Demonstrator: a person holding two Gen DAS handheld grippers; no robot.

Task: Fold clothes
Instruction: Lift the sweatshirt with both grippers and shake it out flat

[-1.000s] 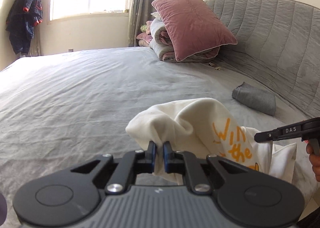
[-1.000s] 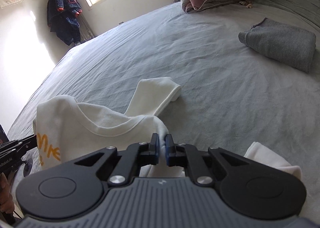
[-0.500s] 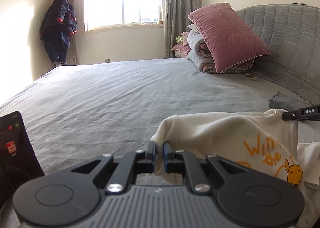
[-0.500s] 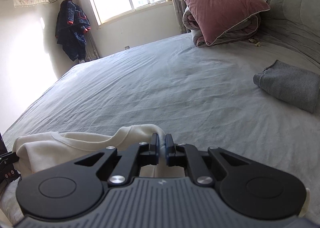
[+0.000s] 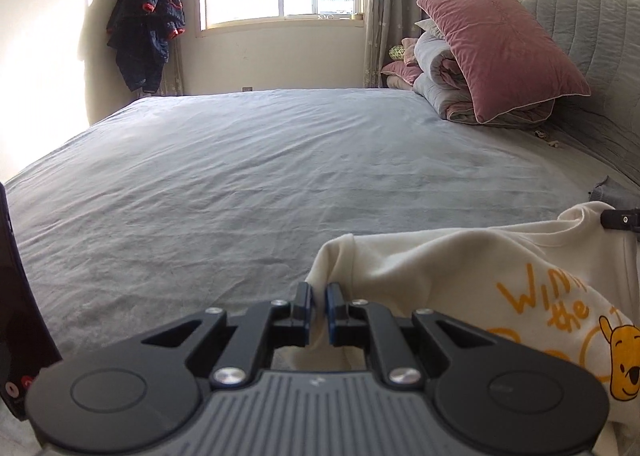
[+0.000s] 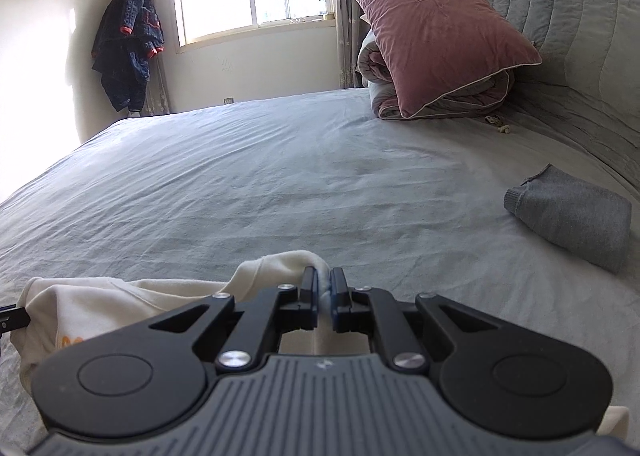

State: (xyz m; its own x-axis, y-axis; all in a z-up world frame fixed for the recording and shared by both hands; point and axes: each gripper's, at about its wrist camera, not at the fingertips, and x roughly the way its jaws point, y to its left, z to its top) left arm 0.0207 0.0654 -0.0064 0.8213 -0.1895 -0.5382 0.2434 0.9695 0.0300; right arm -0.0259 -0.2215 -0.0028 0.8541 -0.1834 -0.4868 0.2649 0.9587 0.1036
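1. In the left wrist view, a dark flat device with red marks stands at the left edge; the right wrist view does not show it.
2. Only the left wrist view shows the print on the cream shirt: orange letters and a yellow bear.
3. Only the right wrist view shows the whole folded grey garment, which lies on the bed sheet at the right, apart from the shirt.
4. Both views show the window, a dark jacket that hangs beside it, and a pink pillow that leans on rolled bedding.
5. The left gripper points a little downward over the bed, and its jaws are closed on one corner of the shirt.
6. The right gripper also points a little downward, and its jaws pinch another edge of the shirt.
7. The shirt hangs stretched between the two grippers, near the front edge of the bed; its lower part is hidden.
8. No hand is visible in either view.
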